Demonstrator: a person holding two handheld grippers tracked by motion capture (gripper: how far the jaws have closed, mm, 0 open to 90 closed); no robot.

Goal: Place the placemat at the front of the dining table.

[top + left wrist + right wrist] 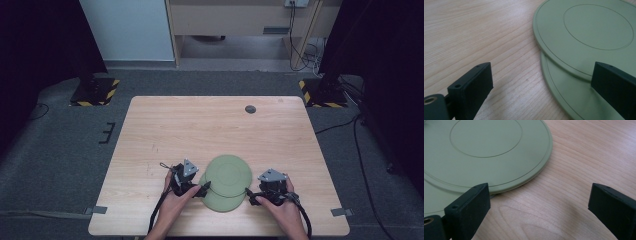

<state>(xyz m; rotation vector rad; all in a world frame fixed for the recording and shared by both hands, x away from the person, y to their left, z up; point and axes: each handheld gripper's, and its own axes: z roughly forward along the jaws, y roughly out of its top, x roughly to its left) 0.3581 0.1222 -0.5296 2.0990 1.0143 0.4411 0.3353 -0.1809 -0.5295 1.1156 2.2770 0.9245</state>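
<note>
Left hand-held gripper (202,189) sits at the near-left edge of two overlapping green plates, jaws spread wide, nothing held; right hand-held gripper (251,195) mirrors it at the near-right, jaws just as wide and empty. Upper plate (229,172) lies partly across the lower plate (222,202), offset toward the far side, both at the near middle of the worktop (200,125). Looks like the approach to a grasp, so the smart play is to slide one jaw low under the raised rim of the upper plate (584,37), where the overlap leaves a lip, and close gently so it doesn't skate off. Pale wood grain all around, a small dark round fitting (250,109) near the far edge, grey carpet (60,150) beyond, yellow-black striped stand bases (95,92) behind.
</note>
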